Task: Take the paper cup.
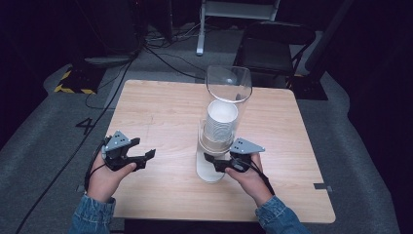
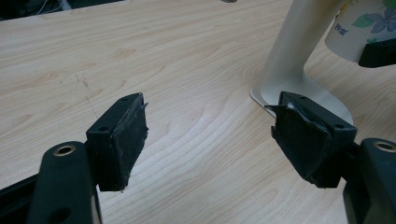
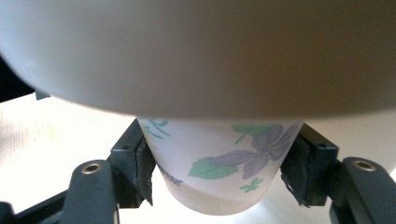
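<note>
We see a light wooden table (image 1: 160, 112) on grey carpet (image 1: 48, 131). Beyond its far edge stands a black folding chair (image 1: 275, 46), beside a white stand leg (image 1: 200, 29). Black cables (image 1: 165, 58) trail across the floor at far left, near a yellow-black hazard strip (image 1: 68, 83). A "4" mark (image 1: 85, 125) sits on the carpet left of the table.

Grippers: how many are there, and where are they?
2. The left gripper is open above the table's left side. The right gripper clasps the bottom paper cup sticking out under the cup dispenser.
</note>
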### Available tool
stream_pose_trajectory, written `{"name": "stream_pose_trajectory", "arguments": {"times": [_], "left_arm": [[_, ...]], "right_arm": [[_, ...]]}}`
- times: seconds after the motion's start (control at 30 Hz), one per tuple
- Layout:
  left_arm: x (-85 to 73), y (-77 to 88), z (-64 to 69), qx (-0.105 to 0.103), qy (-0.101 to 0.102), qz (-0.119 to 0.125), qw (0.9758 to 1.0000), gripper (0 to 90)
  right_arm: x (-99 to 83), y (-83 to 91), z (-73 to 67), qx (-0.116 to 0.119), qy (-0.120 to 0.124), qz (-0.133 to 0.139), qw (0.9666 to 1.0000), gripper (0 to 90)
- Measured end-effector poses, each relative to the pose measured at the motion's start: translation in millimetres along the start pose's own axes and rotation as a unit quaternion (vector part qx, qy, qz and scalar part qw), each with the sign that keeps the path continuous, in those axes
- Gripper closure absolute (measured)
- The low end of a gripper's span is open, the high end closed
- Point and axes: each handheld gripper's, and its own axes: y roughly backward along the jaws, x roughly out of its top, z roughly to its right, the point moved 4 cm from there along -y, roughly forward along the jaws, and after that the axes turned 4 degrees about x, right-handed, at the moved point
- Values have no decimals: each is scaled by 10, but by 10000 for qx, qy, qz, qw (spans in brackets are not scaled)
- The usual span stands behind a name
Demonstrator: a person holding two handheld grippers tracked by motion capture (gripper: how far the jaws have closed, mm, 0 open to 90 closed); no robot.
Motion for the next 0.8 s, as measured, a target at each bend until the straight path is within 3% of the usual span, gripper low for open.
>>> {"name": "stream_pose_trajectory", "arguments": {"times": [0.07,0.37,0.47,0.8], "left_arm": [[-4,-3,-7,6,-9,-12,10000,261],[-21,-36,11,-29,-39,-72,10000,261],[-29,-50,22,-23,-34,-93,9999,261],[-33,-56,26,-43,-81,-114,9999,261]], "right_arm": [[15,-9,6,19,-22,44,10000,277],[137,27,8,-23,-171,428,9989,289],[138,33,8,-64,-77,376,9992,312],[124,46,-13,-19,-184,284,9994,340]]}}
